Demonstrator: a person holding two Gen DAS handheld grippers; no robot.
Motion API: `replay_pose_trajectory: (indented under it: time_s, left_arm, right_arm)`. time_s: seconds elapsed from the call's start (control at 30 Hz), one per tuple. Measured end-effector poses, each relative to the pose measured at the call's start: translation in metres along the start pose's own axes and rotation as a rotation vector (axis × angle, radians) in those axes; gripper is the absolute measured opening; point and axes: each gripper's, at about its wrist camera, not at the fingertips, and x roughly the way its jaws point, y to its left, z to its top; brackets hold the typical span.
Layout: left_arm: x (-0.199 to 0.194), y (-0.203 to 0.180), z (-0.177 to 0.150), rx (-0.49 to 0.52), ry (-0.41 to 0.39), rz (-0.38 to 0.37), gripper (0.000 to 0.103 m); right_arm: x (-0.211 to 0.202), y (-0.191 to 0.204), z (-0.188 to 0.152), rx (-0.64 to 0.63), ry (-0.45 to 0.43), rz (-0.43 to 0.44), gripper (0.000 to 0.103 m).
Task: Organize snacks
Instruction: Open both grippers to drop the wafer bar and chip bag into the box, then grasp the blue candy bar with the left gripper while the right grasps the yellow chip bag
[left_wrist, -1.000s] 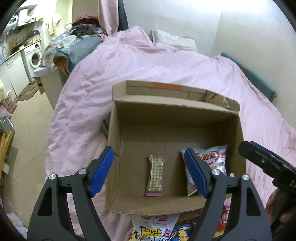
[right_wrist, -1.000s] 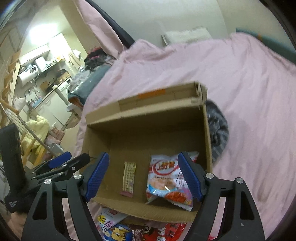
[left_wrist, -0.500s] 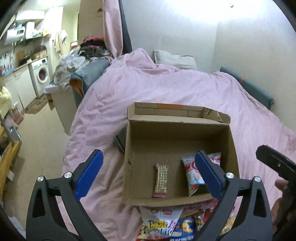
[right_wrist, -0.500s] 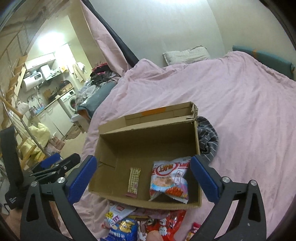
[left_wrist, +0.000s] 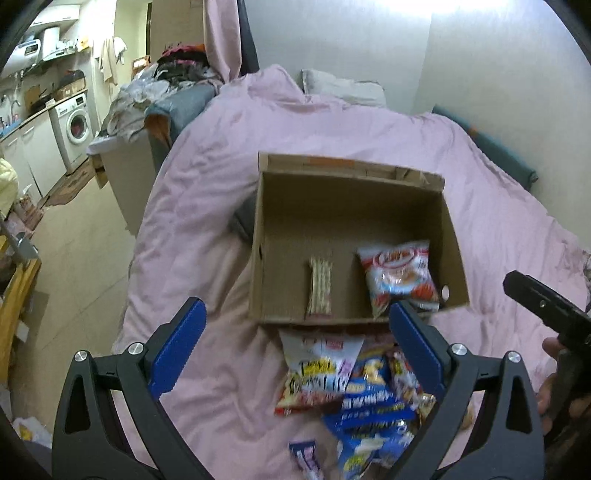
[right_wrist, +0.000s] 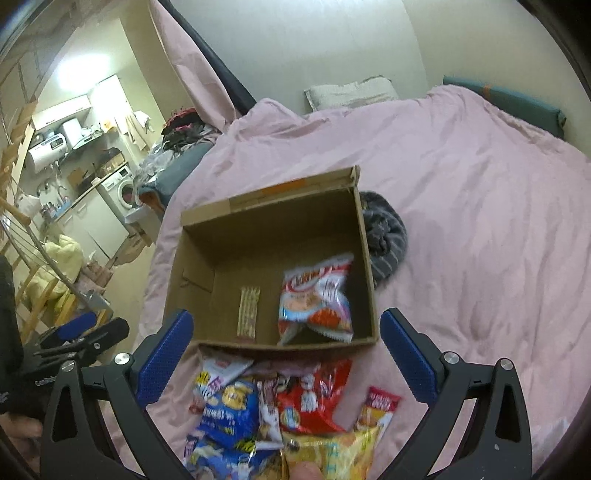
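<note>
An open cardboard box (left_wrist: 280, 229) (right_wrist: 192, 266) lies on the pink bed. Inside lie a thin pale snack bar (left_wrist: 320, 285) (right_wrist: 248, 313) and a red-and-white chip bag (left_wrist: 399, 275) (right_wrist: 317, 295). A pile of snack packets (left_wrist: 354, 391) (right_wrist: 280, 410) lies on the duvet in front of the box. My left gripper (left_wrist: 295, 350) is open and empty, above the pile's left side. My right gripper (right_wrist: 286, 358) is open and empty, above the pile just before the box's near wall.
A grey striped cloth (right_wrist: 386, 236) lies against the box's right side. The pink duvet (right_wrist: 480, 206) spreads right and back to a pillow (left_wrist: 343, 88). The bed's left edge drops to the floor (left_wrist: 74, 251), with a laundry pile (left_wrist: 162, 92) and washing machine (left_wrist: 75, 125) beyond.
Both grippers have pulled back and up from the box, still open. The box looks smaller and the snack pile in front of it has come into view.
</note>
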Motion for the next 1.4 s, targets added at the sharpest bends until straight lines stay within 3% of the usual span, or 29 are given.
replay_pose_trajectory:
  time_s: [0.27, 0.53, 0.7, 0.8, 0.83, 0.97, 1.03, 1.1, 1.23, 1.4]
  left_arm:
    - [0.0, 0.013, -0.02, -0.032, 0.06, 0.001, 0.098]
    - [0.009, 0.021, -0.04, -0.005, 0.129, 0.064, 0.098]
    - [0.036, 0.014, -0.073, 0.058, 0.323, 0.0, 0.098]
    - [0.05, 0.017, -0.094, 0.015, 0.436, -0.011, 0.096]
    - [0.055, 0.018, -0.099, -0.009, 0.468, -0.016, 0.094]
    - [0.076, 0.025, -0.123, -0.104, 0.61, -0.028, 0.068]
    - [0.083, 0.025, -0.134, -0.126, 0.665, -0.038, 0.061]
    - [0.089, 0.022, -0.145, -0.114, 0.722, -0.032, 0.061]
    - [0.091, 0.013, -0.154, -0.07, 0.734, -0.02, 0.054]
    - [0.092, 0.014, -0.152, -0.071, 0.733, 0.02, 0.022]
  right_arm:
    - [-0.013, -0.003, -0.02, -0.014, 0.029, -0.029, 0.103]
    - [-0.018, -0.015, -0.039, -0.02, 0.071, -0.053, 0.103]
    - [-0.016, -0.032, -0.045, 0.028, 0.11, -0.077, 0.103]
    - [-0.016, -0.038, -0.045, 0.067, 0.117, -0.07, 0.103]
    - [-0.015, -0.038, -0.044, 0.071, 0.114, -0.069, 0.103]
    - [-0.013, -0.036, -0.043, 0.067, 0.117, -0.069, 0.103]
    - [-0.01, -0.038, -0.043, 0.07, 0.136, -0.082, 0.103]
    - [-0.005, -0.045, -0.046, 0.093, 0.173, -0.101, 0.103]
    - [0.019, -0.058, -0.063, 0.154, 0.357, -0.117, 0.103]
    - [0.05, -0.045, -0.091, 0.081, 0.55, -0.113, 0.102]
